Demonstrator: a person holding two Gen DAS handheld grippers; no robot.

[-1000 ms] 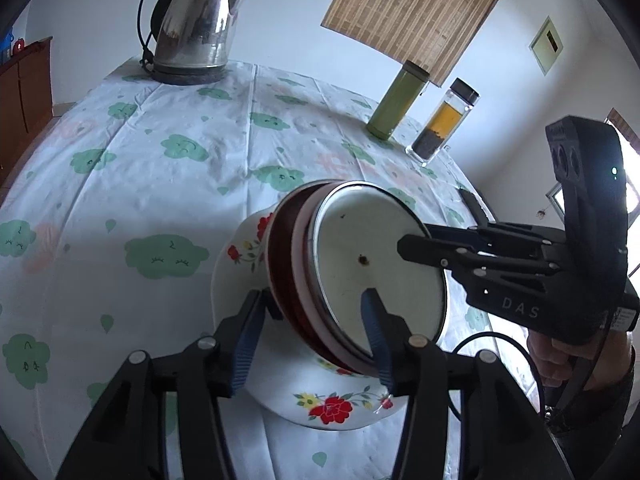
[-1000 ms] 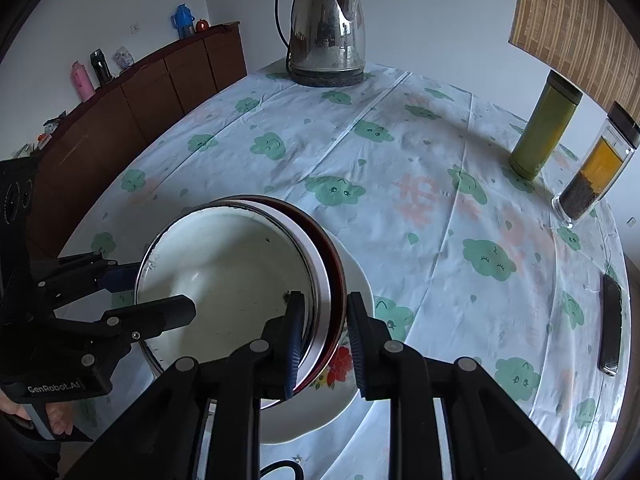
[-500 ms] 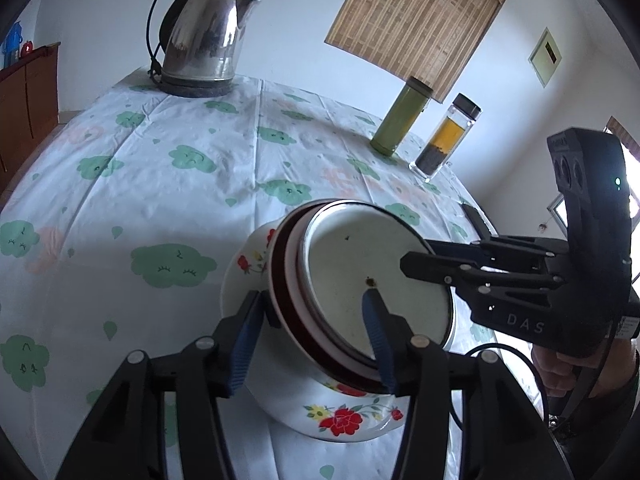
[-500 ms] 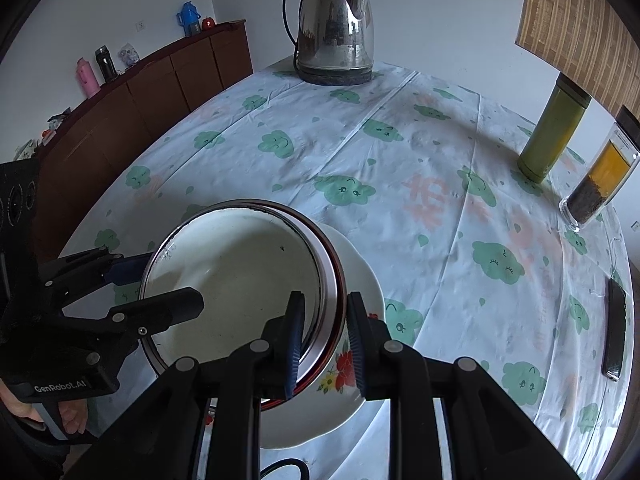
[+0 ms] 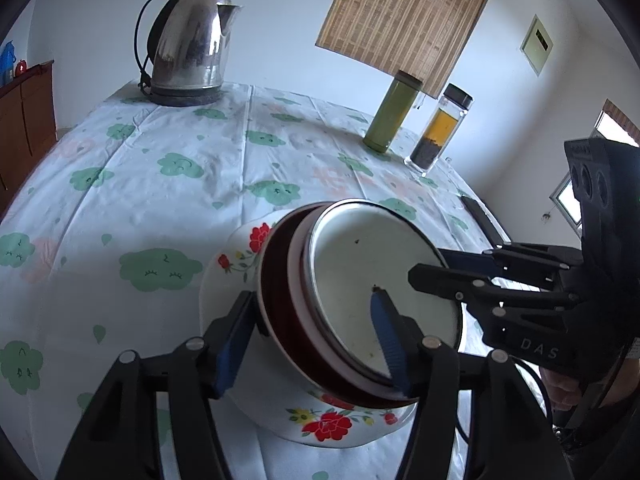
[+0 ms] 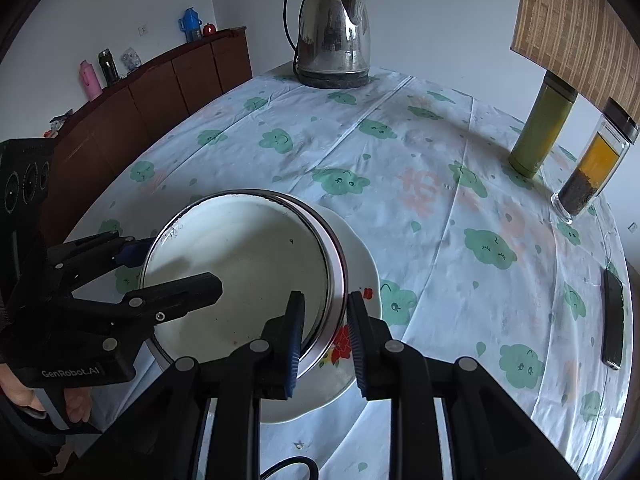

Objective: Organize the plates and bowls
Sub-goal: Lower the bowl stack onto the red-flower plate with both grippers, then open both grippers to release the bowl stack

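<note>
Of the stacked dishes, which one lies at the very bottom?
The white plate with red flowers. It rests on the tablecloth and is the widest; the dark red bowl and the white enamel bowl sit above it.

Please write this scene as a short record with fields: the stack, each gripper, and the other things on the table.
stack: white bowl in red bowl, on flowered plate
left gripper: astride the bowls' rims, jaws opening
right gripper: astride the far rims
others: kettle, green bottle, jar, phone
</note>
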